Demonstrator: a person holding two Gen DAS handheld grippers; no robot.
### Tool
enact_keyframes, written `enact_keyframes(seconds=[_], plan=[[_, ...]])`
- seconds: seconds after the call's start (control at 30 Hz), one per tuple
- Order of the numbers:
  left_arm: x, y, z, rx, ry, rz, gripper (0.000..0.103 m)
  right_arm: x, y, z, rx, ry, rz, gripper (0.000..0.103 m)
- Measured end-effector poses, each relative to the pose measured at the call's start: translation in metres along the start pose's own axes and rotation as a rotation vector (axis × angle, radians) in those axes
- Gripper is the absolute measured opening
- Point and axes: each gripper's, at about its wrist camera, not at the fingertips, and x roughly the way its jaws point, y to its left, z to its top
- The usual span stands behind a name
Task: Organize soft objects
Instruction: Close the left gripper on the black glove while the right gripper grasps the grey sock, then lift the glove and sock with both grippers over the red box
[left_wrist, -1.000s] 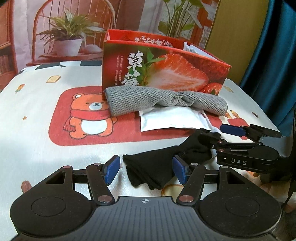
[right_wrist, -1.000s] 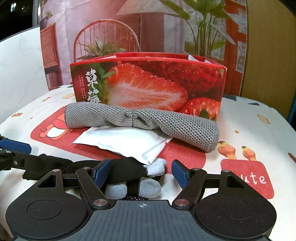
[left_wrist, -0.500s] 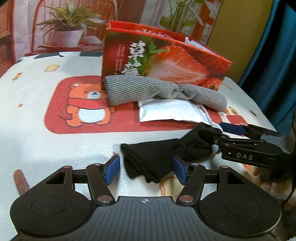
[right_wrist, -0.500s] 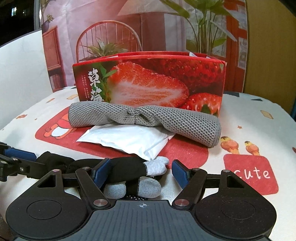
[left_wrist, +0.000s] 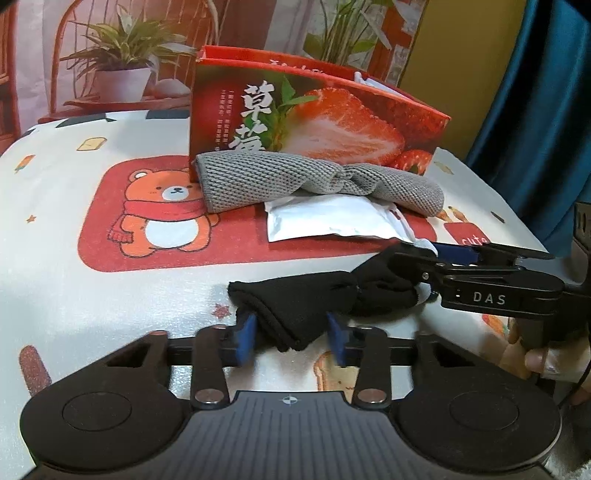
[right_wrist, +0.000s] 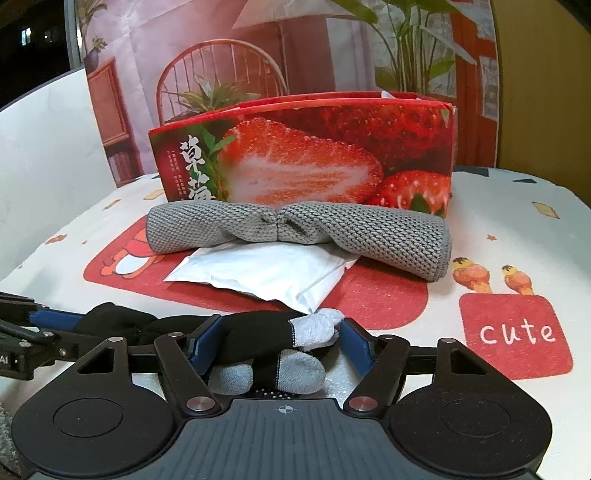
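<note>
A pair of black socks (left_wrist: 295, 299) with grey toes (right_wrist: 299, 365) lies on the table near its front. My left gripper (left_wrist: 291, 338) is open, its blue pads on either side of the cuff end and narrowing. My right gripper (right_wrist: 273, 345) is open around the toe end; it shows from the side in the left wrist view (left_wrist: 439, 258). A rolled grey knit towel (left_wrist: 317, 181) (right_wrist: 295, 232) lies in front of a red strawberry box (left_wrist: 314, 118) (right_wrist: 306, 155). A white soft pouch (left_wrist: 328, 221) (right_wrist: 262, 273) lies between towel and socks.
The table wears a cartoon cloth with a bear patch (left_wrist: 166, 210) and a red "cute" patch (right_wrist: 515, 334). A blue curtain (left_wrist: 546, 110) hangs at the right. A printed backdrop with a chair and plants stands behind the box.
My left gripper has moved forward over the cuff end and its pads have closed in part. My right gripper has edged forward around the toes. The socks stay on the table.
</note>
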Motion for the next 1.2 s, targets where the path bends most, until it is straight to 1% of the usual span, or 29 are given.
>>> enact_keyframes(seconds=[0.07, 0.23, 0.3, 0.43, 0.47, 0.53, 0.63, 0.77, 0.8, 0.9, 1.2], plan=[[0.0, 0.0, 0.0, 0.002, -0.001, -0.003, 0.036, 0.0, 0.0, 0.0, -0.002, 0.001, 0.007, 0.06], [0.0, 0.0, -0.001, -0.001, -0.003, -0.02, 0.03, 0.0, 0.0, 0.0, 0.001, 0.0, 0.022, 0.056], [0.0, 0.0, -0.001, -0.005, -0.003, -0.034, 0.024, -0.001, 0.001, 0.0, -0.007, -0.003, 0.027, 0.051], [0.001, 0.001, -0.002, -0.014, -0.004, -0.048, 0.023, -0.004, 0.005, -0.001, -0.022, -0.011, 0.034, 0.044], [0.001, 0.001, -0.002, -0.016, -0.005, -0.05, 0.022, -0.004, 0.006, -0.001, -0.026, -0.013, 0.041, 0.039], [0.0, 0.002, -0.002, -0.016, -0.007, -0.053, 0.022, -0.006, 0.008, -0.002, -0.037, -0.018, 0.042, 0.035], [-0.001, 0.002, -0.002, -0.012, -0.014, -0.055, 0.021, -0.009, 0.012, -0.003, -0.051, -0.028, 0.043, 0.026], [-0.006, 0.001, -0.001, -0.005, -0.035, -0.057, 0.021, -0.017, 0.021, -0.004, -0.087, -0.046, 0.037, 0.009], [-0.008, 0.001, 0.0, -0.004, -0.043, -0.061, 0.02, -0.019, 0.023, -0.004, -0.095, -0.05, 0.04, 0.007], [-0.014, 0.001, 0.002, -0.007, -0.076, -0.078, 0.02, -0.026, 0.025, -0.002, -0.089, -0.067, 0.06, 0.004], [-0.028, 0.0, 0.012, 0.003, -0.159, -0.078, 0.02, -0.048, 0.025, 0.016, -0.077, -0.155, 0.068, 0.004]])
